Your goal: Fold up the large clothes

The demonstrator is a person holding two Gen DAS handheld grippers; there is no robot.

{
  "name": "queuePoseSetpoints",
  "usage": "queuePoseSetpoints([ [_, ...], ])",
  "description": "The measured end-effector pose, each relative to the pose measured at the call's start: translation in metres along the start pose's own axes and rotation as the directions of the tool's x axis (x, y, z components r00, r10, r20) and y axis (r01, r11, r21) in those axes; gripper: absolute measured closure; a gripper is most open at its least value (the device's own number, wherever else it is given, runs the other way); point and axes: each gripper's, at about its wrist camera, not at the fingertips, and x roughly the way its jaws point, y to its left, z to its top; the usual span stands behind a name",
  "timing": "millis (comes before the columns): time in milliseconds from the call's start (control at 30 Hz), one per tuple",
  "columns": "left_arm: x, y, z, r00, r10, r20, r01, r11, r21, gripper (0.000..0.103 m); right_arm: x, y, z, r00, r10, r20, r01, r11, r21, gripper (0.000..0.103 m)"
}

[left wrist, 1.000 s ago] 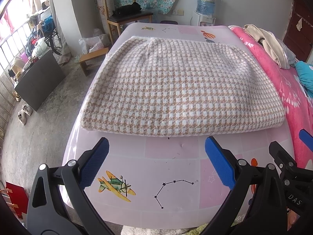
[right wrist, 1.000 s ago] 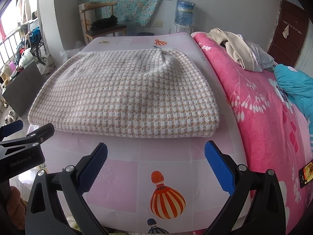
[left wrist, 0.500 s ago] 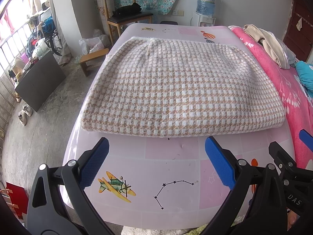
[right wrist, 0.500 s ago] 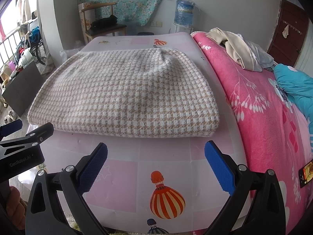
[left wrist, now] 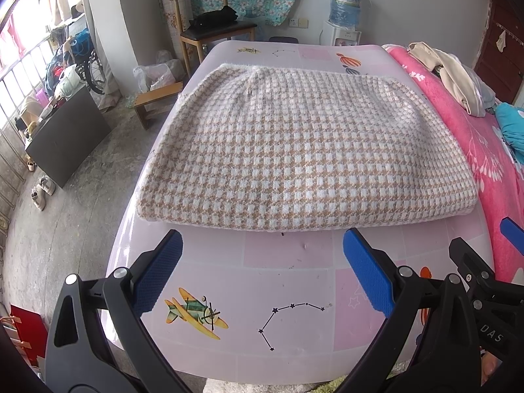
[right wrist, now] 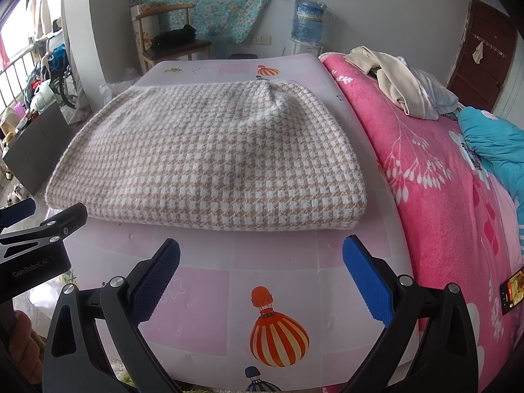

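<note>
A beige-and-white houndstooth knit garment (left wrist: pixel 294 150) lies folded flat in a thick rectangle on the pale pink printed sheet (left wrist: pixel 294 275); it also shows in the right wrist view (right wrist: pixel 209 163). My left gripper (left wrist: pixel 262 245) is open and empty, hovering just short of the garment's near edge. My right gripper (right wrist: pixel 262 245) is open and empty, also just short of the near edge, toward its right end. Each gripper shows at the edge of the other's view.
A pink floral blanket (right wrist: pixel 442 180) covers the bed to the right, with a pile of beige clothes (right wrist: pixel 399 82) and a teal item (right wrist: pixel 491 137). A wooden chair (left wrist: pixel 209 29), a water dispenser (left wrist: pixel 344 9) and floor clutter (left wrist: pixel 65 124) lie beyond and left.
</note>
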Motion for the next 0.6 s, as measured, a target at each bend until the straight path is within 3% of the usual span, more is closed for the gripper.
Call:
queuePoseSetpoints([
  [600, -0.0002, -0.0002, 0.0025, 1.000, 0.003, 0.004, -0.003, 1.000, -0.004, 0.008, 0.0002, -0.0003, 0.0003, 1.000, -0.001, 0.000, 0.001, 1.000, 0.001, 0.006],
])
